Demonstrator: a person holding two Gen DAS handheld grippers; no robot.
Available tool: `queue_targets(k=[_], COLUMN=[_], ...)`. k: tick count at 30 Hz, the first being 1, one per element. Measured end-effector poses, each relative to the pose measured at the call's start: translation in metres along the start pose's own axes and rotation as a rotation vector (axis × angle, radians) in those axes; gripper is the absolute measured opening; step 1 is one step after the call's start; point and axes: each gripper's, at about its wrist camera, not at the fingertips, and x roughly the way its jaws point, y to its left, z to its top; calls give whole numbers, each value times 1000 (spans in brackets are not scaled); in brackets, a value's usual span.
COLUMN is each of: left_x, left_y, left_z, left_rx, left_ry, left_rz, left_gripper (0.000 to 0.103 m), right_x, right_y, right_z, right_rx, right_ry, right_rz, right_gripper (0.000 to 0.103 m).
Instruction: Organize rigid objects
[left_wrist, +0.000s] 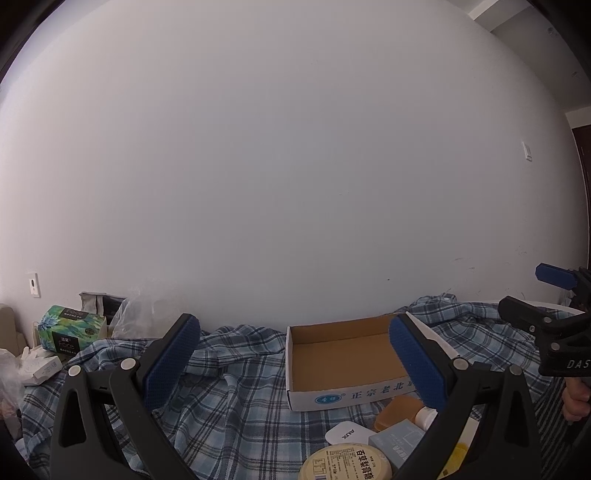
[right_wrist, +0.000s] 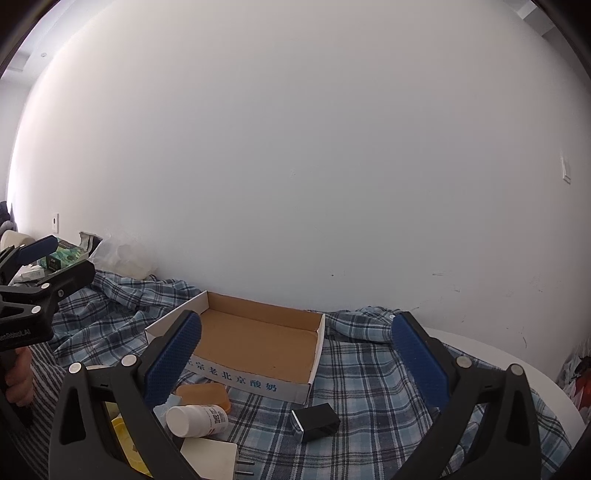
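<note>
Grippers first: we see the left gripper (left_wrist: 295, 363) spread wide with nothing between its blue pads (left_wrist: 170, 363), raised over the plaid cloth (left_wrist: 236, 398). We see the right gripper (right_wrist: 295, 360) likewise spread and holding nothing, its pads (right_wrist: 419, 360) either side of the box (right_wrist: 258, 345).

We take the box as landmark: a shallow cardboard tray, open top, nothing inside, lying on the cloth close to the wall (right_wrist: 295, 147).

Just in front of the box we note an orange case (right_wrist: 205, 395). Nearer us than the case, a white bottle (right_wrist: 195, 421) lies on its side, and a white plug (right_wrist: 210, 458) lies below it. Front right of the box, a black block (right_wrist: 316, 421) lies apart from the others.

From the left wrist we also note, in front of the box, a round tin (left_wrist: 345, 463), a white pad (left_wrist: 349, 434) and a grey carton (left_wrist: 397, 441) close together.

Far left of the box, a tissue pack (left_wrist: 70, 330) lies by the wall.
</note>
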Motion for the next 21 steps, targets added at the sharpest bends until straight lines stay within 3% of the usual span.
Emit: queue_targets(k=[15, 21], left_x=[0, -8], left_y=[-3, -5], left_z=[6, 28], left_rx=[17, 15], left_ry=[-3, 47], left_rz=[12, 29], left_gripper=[103, 103], right_x=[-1, 3], right_y=[3, -2], right_z=[1, 9], right_rx=[-2, 20], right_ry=[-8, 23], right_rz=[34, -16], right_gripper=[103, 103])
